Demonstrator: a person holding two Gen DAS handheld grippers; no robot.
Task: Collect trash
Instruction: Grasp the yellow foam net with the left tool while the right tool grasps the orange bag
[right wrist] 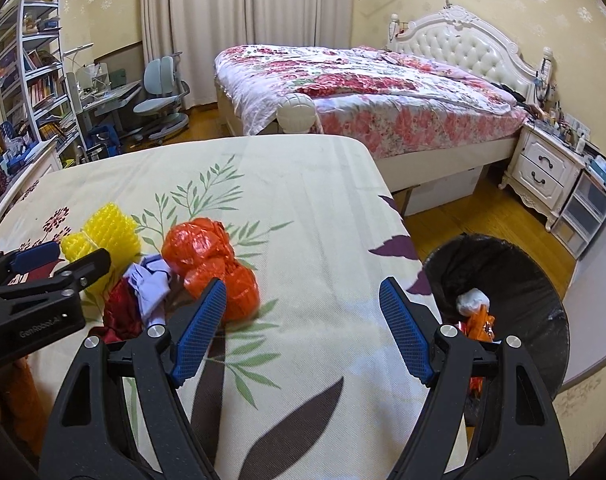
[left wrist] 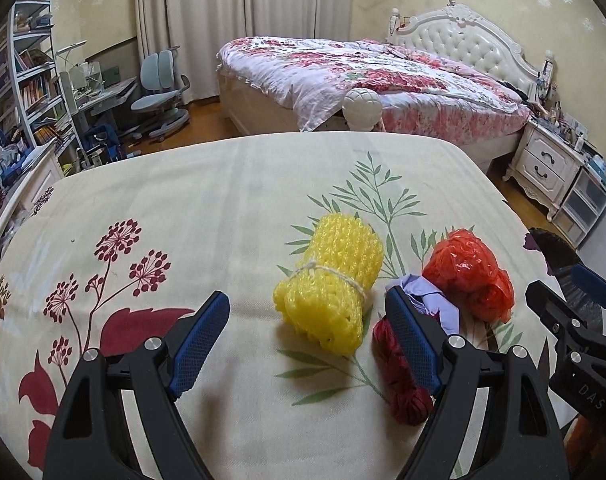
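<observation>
A yellow foam net bundle [left wrist: 330, 285] tied with string lies on the floral cloth [left wrist: 207, 208]. Beside it lie a lilac scrap [left wrist: 435, 300], a dark red mesh wad [left wrist: 403, 376] and an orange plastic bag [left wrist: 469, 274]. My left gripper [left wrist: 307, 336] is open and empty, with the yellow bundle between its fingers just ahead. My right gripper [right wrist: 303, 322] is open and empty over the cloth; the orange bag [right wrist: 209, 258] touches its left finger. A black-lined trash bin [right wrist: 499, 284] with trash inside stands right of the table.
Beyond the cloth-covered table [right wrist: 303, 184] stand a bed [right wrist: 363, 84], a white nightstand [right wrist: 547, 168], a desk with a blue-grey chair [right wrist: 161, 88] and a bookshelf [right wrist: 31, 72]. Wooden floor [right wrist: 475, 216] lies between the table and the bed.
</observation>
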